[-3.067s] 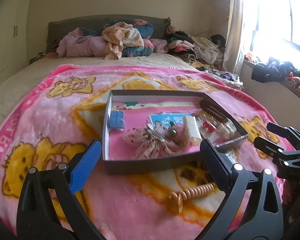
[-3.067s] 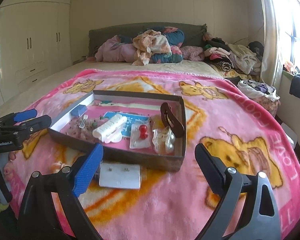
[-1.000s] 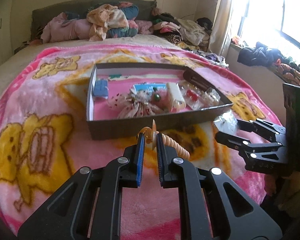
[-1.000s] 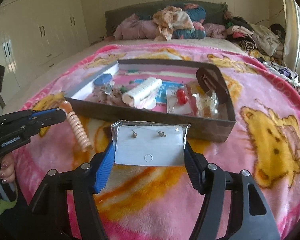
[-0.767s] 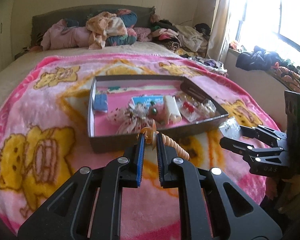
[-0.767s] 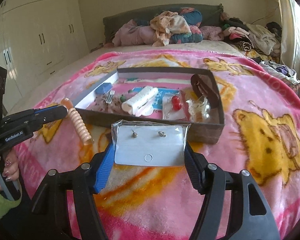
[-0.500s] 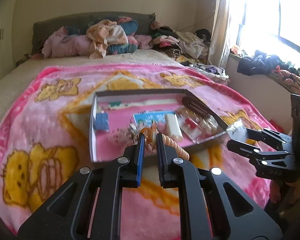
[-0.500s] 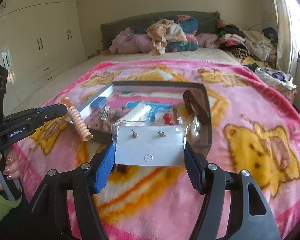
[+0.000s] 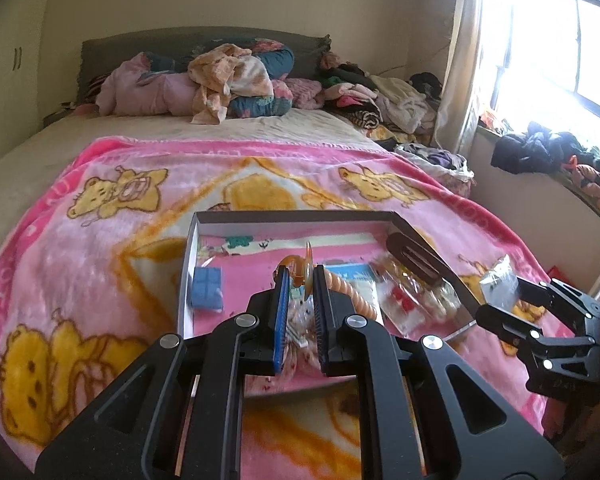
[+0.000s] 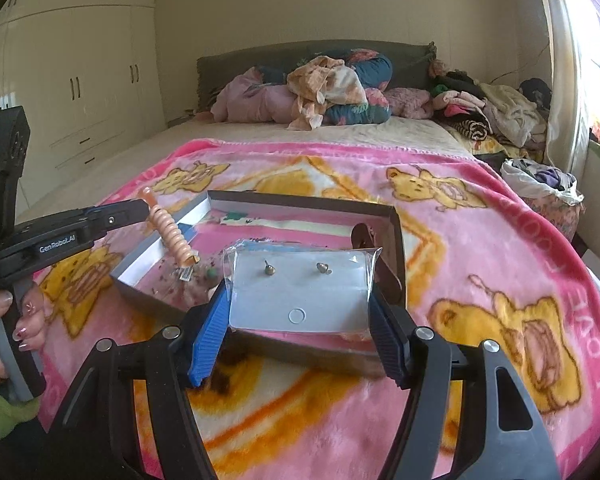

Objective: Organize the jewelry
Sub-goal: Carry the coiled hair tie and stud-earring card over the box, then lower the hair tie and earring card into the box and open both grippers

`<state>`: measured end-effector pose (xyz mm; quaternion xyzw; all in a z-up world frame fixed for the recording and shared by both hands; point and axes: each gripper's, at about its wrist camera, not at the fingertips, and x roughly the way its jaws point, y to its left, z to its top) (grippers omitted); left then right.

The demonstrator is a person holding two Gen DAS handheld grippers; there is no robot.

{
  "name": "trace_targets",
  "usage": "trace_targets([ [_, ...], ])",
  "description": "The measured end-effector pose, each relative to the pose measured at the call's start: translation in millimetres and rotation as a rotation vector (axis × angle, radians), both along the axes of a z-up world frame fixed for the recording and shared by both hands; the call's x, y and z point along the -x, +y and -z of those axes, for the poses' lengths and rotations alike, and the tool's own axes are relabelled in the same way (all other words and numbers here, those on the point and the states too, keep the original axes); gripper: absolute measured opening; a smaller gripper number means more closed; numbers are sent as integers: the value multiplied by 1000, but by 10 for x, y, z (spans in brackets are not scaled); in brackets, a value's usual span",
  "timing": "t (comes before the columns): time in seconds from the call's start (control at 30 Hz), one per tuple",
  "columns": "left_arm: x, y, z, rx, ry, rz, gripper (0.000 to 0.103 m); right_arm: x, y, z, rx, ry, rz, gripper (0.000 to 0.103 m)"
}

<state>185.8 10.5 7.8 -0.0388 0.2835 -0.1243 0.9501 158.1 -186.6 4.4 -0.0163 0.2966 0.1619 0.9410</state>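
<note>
The left gripper [image 9: 301, 280], centre of the left wrist view, is clamped on one end of a peach-coloured spiral coil hair tie [image 10: 172, 238]; the coil hangs above the left part of the shallow grey cardboard tray [image 10: 300, 202]. The gripper body, at the left edge of the right wrist view, carries the white lettering "GenRobot.AI".

The right gripper [image 10: 298, 312], lower centre of the right wrist view, is clamped on the side edges of a clear plastic sleeve holding a white card with two small stud earrings [image 10: 300, 290], above the tray's near wall.

The tray rests on a pink fleece blanket with yellow bear prints [image 10: 500, 280]. The blanket's right border reads "LOVE".
</note>
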Motion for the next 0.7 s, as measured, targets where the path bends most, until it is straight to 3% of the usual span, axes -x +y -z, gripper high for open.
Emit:
trace_targets([
  [0.7, -382, 102, 343, -2, 84, -96, 6, -550, 46, 334, 33, 80, 27, 63],
])
